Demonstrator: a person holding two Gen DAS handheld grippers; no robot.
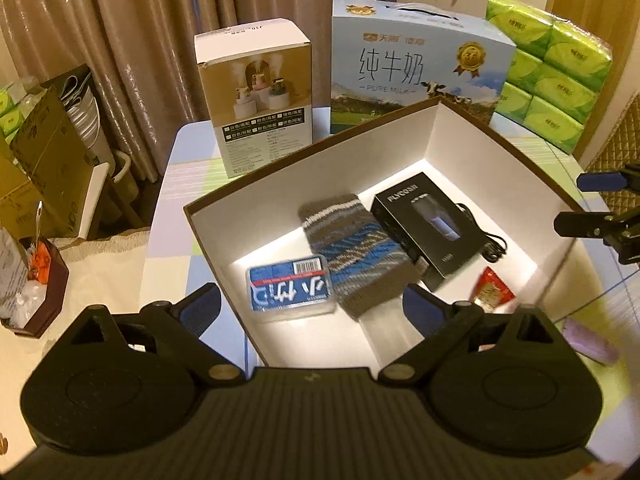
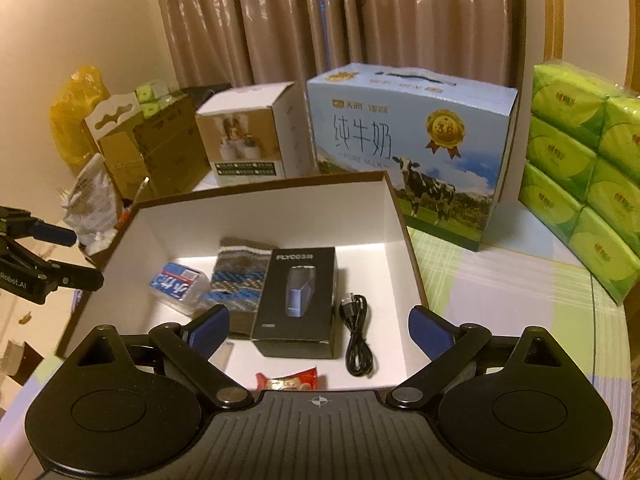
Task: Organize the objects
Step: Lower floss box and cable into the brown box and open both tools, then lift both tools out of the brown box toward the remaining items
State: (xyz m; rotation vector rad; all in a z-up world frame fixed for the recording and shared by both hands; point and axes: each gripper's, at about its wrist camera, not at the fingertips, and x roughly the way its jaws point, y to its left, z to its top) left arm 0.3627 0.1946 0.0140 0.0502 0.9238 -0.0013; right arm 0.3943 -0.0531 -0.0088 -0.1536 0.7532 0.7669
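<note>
An open box with a brown rim and white inside point(image 1: 312, 148) point(image 2: 260, 220) lies on the table. In it are a blue plastic case point(image 1: 290, 288) point(image 2: 178, 284), a striped knit pouch point(image 1: 352, 252) point(image 2: 236, 276), a black shaver box point(image 1: 416, 228) point(image 2: 298, 296), a black cable point(image 1: 492, 246) point(image 2: 356, 332) and a red snack packet point(image 1: 490, 290) point(image 2: 290, 380). My left gripper point(image 1: 312, 308) hovers open over the box's near left side, holding nothing. Over the near edge my right gripper point(image 2: 320, 332) also stands open and holds nothing.
Behind the box stand a white humidifier carton point(image 1: 256, 100), a blue milk carton point(image 1: 416, 68) and stacked green tissue packs point(image 1: 552, 80). A purple object point(image 1: 588, 344) lies on the checked tablecloth at the right. Cardboard boxes point(image 1: 44, 160) crowd the floor at the left.
</note>
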